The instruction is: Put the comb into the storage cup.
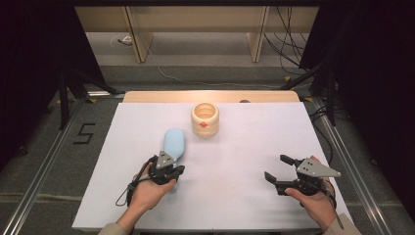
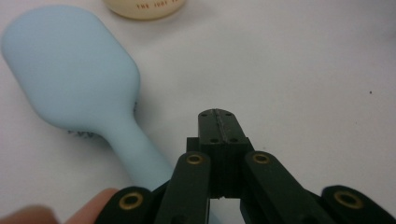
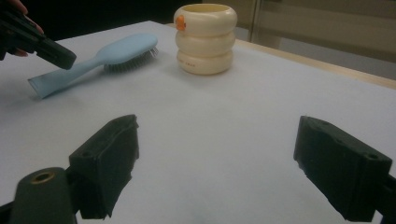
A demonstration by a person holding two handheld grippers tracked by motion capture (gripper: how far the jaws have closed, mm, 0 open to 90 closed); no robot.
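Now hovering beside the hairbrush (image 1: 174, 143) handle: left claw (image 2: 218, 122) pinched empty, brush lengthwise ahead toward the cup (image 1: 205, 119); right claw (image 1: 277, 173) wide, farther off.

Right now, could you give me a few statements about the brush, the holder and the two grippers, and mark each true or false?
1. The left gripper is shut, with nothing between its jaws. True.
2. The blue hairbrush stands inside the cream ringed holder. False: it lies on the white table, bristles down, apart from the holder.
3. The right gripper is open over bare table. True.
4. The holder lies tipped on its side. False: it stands upright, mouth up.
5. The left gripper's jaws clamp the brush handle. False: the handle lies beside the closed jaws.
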